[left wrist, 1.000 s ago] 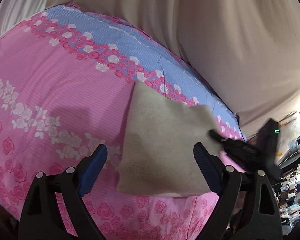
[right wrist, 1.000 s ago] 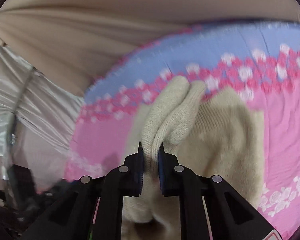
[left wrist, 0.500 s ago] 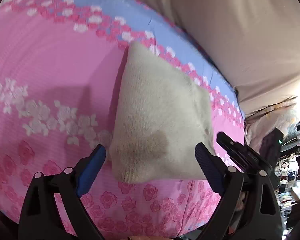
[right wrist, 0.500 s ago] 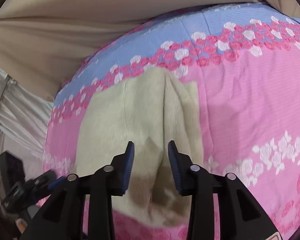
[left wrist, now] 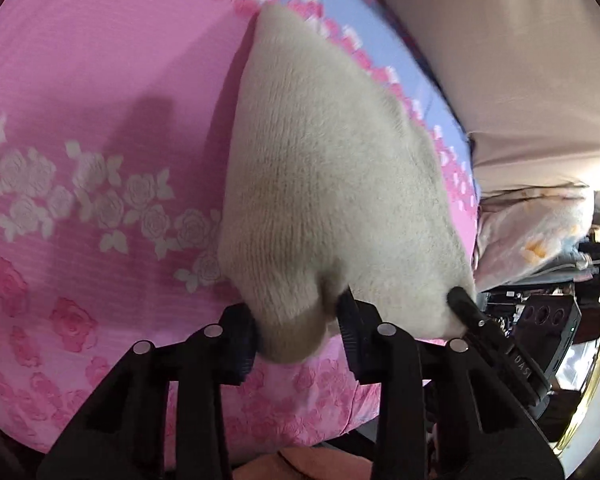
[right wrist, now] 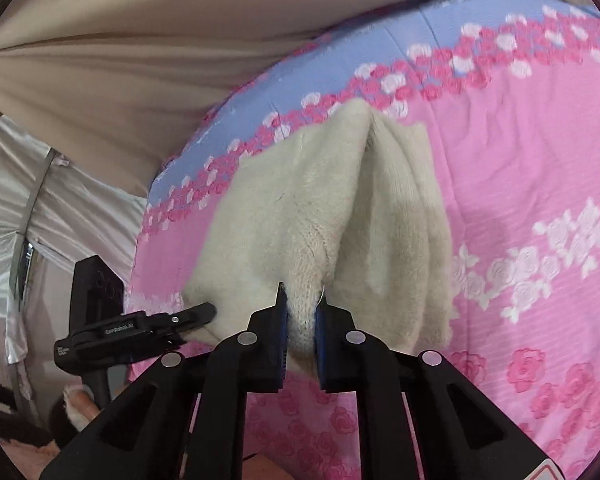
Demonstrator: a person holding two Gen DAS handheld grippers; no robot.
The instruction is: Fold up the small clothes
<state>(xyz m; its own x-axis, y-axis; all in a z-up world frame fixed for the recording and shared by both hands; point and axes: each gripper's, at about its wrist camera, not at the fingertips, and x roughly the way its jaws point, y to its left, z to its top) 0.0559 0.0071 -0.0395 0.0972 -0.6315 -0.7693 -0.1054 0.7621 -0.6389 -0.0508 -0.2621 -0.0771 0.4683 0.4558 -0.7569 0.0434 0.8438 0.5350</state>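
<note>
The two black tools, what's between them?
In the right wrist view, only the near edge of the cream sweater lies between the left tool and the right tool; both pinch it.

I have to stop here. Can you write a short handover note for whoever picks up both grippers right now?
Left gripper: jaws closing, pads pressing a near corner of the cream knitted garment.
Right gripper: jaws closing, pinching the same near edge at its other corner.
Garment: lies partly folded on the pink rose-print bedcover, its far end by the blue border.
Done: both near corners gripped.
Left: probably carry the near edge toward the far edge, lay it flat, release.
</note>
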